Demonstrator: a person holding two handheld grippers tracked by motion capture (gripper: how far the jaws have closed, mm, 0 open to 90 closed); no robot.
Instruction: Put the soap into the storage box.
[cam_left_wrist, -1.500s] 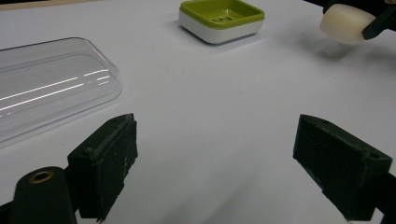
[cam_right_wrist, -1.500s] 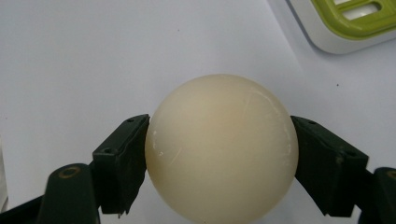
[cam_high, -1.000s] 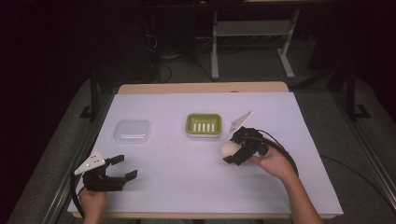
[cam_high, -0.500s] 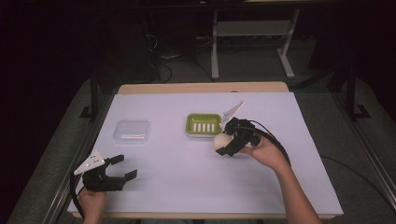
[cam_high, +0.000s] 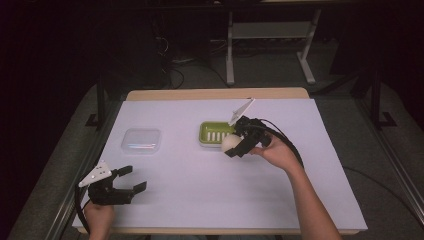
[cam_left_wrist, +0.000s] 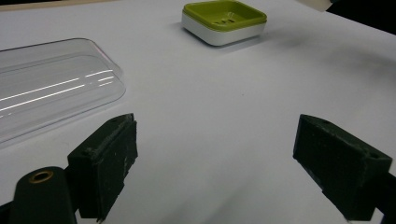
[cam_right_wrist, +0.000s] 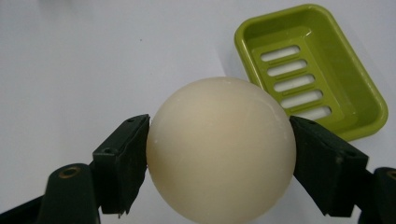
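Cream soap ball (cam_right_wrist: 222, 149): clamped betw. jaws of right gripper (cam_high: 239, 143), held above surface just beside green soap dish (cam_high: 216, 133), prob. for dropping in. Left gripper (cam_high: 129, 181): jaws wide open, empty, parked near clear lid (cam_high: 142, 140).

A: High view: table sheet (cam_high: 180, 170) evenly lit, surroundings near black, grain throughout.

B: Gripper views sharper. Glare streaks on clear lid (cam_left_wrist: 51, 88) beyond left fingers (cam_left_wrist: 105, 163); soft shadows underneath.
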